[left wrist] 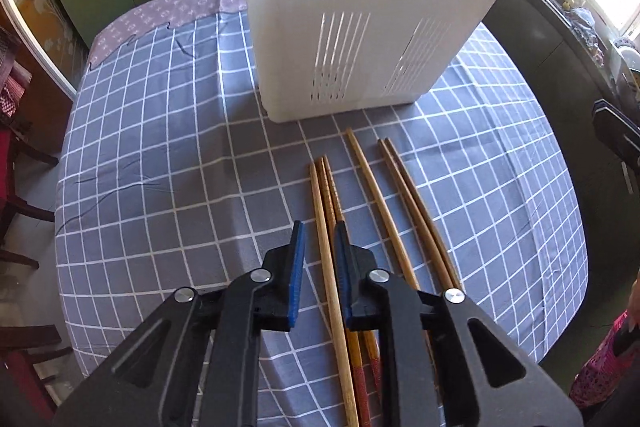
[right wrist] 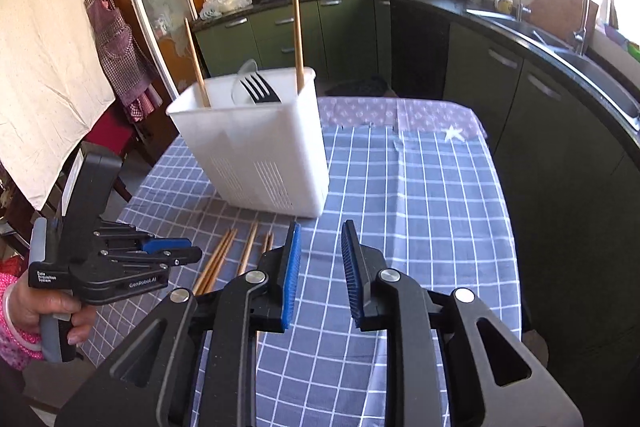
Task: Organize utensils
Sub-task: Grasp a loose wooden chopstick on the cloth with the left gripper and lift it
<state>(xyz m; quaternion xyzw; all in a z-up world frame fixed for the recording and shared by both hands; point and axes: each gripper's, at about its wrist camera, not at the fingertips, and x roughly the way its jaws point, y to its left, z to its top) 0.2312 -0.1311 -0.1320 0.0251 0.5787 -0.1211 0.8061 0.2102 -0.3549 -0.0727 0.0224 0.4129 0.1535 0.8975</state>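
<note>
A white slotted utensil holder stands on the checked tablecloth; in the right wrist view the holder holds two upright chopsticks, a black fork and a pale utensil. Several wooden chopsticks lie flat in front of it, also seen in the right wrist view. My left gripper is open, low over the leftmost chopsticks, with one light chopstick between its fingers. The left gripper also shows in the right wrist view. My right gripper is open and empty above the cloth, right of the chopsticks.
The table has a blue-grey checked cloth over a mauve one. Green kitchen cabinets, a stove with pots and a sink counter run behind and to the right. A chair stands at the left.
</note>
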